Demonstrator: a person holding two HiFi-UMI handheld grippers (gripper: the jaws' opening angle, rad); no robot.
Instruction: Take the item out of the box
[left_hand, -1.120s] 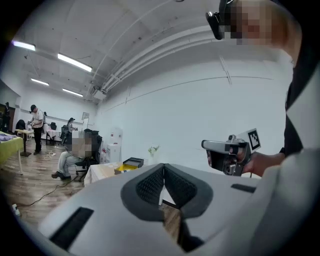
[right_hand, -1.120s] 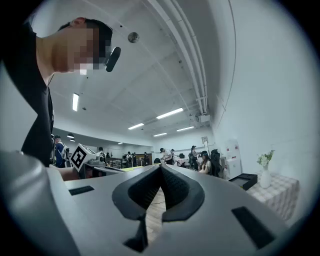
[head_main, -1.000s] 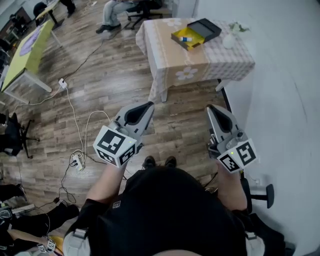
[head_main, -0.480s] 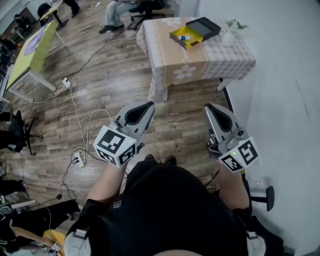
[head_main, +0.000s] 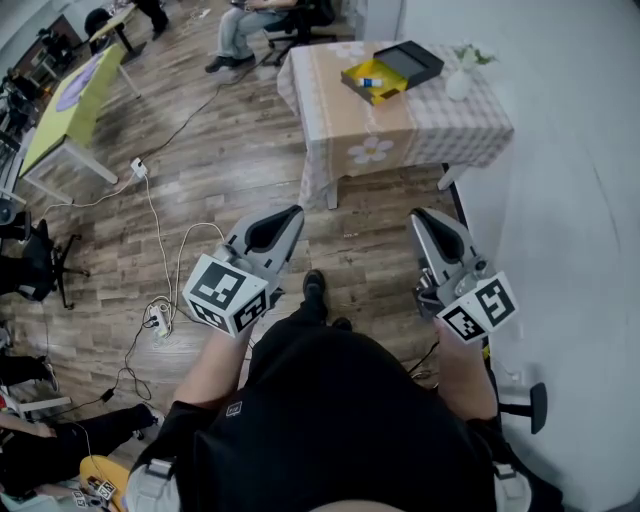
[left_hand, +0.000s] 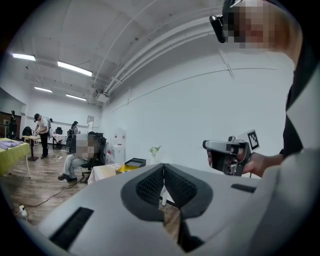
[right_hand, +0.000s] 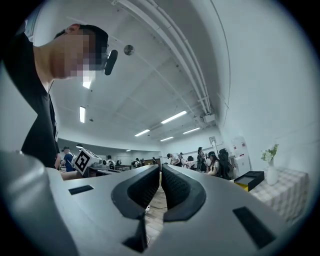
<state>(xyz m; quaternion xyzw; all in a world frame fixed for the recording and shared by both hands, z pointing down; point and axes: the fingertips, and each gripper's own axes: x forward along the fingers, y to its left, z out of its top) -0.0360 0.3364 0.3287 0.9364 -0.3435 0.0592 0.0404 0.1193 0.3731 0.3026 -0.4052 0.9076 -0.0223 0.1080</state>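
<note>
Toward the worktop's (head_main: 400, 130) far edge, the box (head_main: 392, 70) sits open, item (head_main: 371, 81) inside. Left gripper (head_main: 290, 216) and right gripper (head_main: 424, 218) have jaws together, empty, well apart from it. 0 steps done; approach and removal outstanding.

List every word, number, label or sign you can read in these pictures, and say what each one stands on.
No text can be read anywhere in these pictures.
Left marker cube and right marker cube: black-and-white square patterns only, no letters or digits.
Item in the yellow box: any label is too small to read.
Wall sign in the left gripper view: too small to read.
</note>
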